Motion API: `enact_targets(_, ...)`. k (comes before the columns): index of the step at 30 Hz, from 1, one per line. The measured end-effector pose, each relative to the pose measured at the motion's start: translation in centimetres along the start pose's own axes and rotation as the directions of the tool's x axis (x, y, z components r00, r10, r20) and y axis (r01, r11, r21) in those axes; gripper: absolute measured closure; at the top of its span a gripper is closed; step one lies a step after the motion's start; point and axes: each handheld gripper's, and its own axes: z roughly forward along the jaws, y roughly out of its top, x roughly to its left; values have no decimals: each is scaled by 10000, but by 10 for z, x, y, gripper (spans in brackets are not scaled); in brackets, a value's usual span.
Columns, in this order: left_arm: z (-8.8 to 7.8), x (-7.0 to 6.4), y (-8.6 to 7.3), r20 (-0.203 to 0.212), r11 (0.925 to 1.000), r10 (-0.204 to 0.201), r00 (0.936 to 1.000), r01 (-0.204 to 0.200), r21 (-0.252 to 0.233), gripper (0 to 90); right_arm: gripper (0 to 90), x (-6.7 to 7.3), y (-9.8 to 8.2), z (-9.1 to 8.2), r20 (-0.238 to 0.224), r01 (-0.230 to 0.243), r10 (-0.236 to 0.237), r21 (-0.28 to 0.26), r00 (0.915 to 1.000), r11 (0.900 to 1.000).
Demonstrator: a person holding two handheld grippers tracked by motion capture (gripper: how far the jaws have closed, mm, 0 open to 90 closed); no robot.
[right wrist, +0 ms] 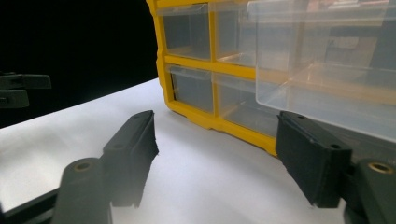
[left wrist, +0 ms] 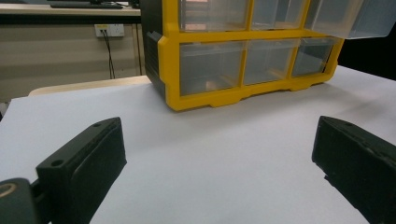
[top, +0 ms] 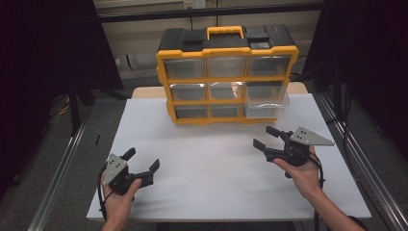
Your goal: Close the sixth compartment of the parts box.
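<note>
A yellow and black drawer cabinet (top: 226,72) with clear drawers stands at the back of the white table (top: 216,168). Its middle right drawer (top: 267,103) is pulled out partway; it also shows as the clear drawer (right wrist: 327,79) close ahead in the right gripper view and at the top right (left wrist: 355,16) of the left gripper view. My left gripper (top: 142,160) is open near the front left, empty. My right gripper (top: 265,137) is open, empty, just in front of and below the pulled-out drawer. The cabinet (left wrist: 243,56) lies ahead of the left jaws.
Metal rails (top: 57,163) run along both sides of the table. A wall socket (left wrist: 109,30) with a cable sits on the wall behind the table. White tabletop stretches between the two grippers.
</note>
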Motion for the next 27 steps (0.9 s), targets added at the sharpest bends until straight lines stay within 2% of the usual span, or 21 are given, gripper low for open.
enact_targets(6, -1, -1, 1, -21, 9998, -100, 9999, 100, -145, 28, 416, -4, 9, 1, -65, 36, -38, -197, 10000, 9998)
enact_targets(11, -1, 0, 1, 4, 9997, -173, 9998, 173, -166, 29, 503, -6, 8, 6, -75, 38, -39, -152, 10000, 9999)
enact_targets(12, -1, 0, 1, 2, 9997, -178, 9998, 178, -187, 29, 566, -7, 7, 8, -75, 37, -38, -105, 10000, 9999)
enact_targets(15, -2, 0, 1, 47, 9999, -97, 9999, 98, -142, 28, 590, -8, 8, 10, -64, 63, -63, -76, 10000, 10000)
enact_targets(16, -2, 0, 1, 84, 9998, -139, 9999, 140, -158, 28, 625, -9, 9, 12, 22, 25, -25, -137, 10000, 9999)
enact_targets(17, -2, -1, 1, 94, 9989, -396, 9992, 399, -257, 28, 639, -9, 11, 13, 78, 30, -29, -183, 10000, 9998)
enact_targets(20, -4, -1, 2, 164, 9996, -212, 9996, 215, -185, 28, 667, -10, 13, 14, 168, 24, -20, -238, 9999, 9997)
enact_targets(21, -4, -1, 2, 134, 9997, -181, 9997, 184, -184, 29, 748, -12, 14, 15, 110, 133, -130, -295, 9999, 9995)
enact_targets(23, -4, 0, 2, 38, 9997, -127, 9999, 127, -188, 29, 797, -13, 14, 16, 177, 149, -144, -314, 9997, 9994)
enact_targets(25, -3, 0, 2, -102, 9995, -247, 9996, 245, -186, 29, 830, -14, 13, 17, 141, 159, -155, -301, 9998, 9994)
enact_targets(27, -2, -1, 2, -63, 9993, -281, 9996, 279, -265, 29, 881, -16, 12, 18, 128, 180, -176, -307, 9998, 9994)
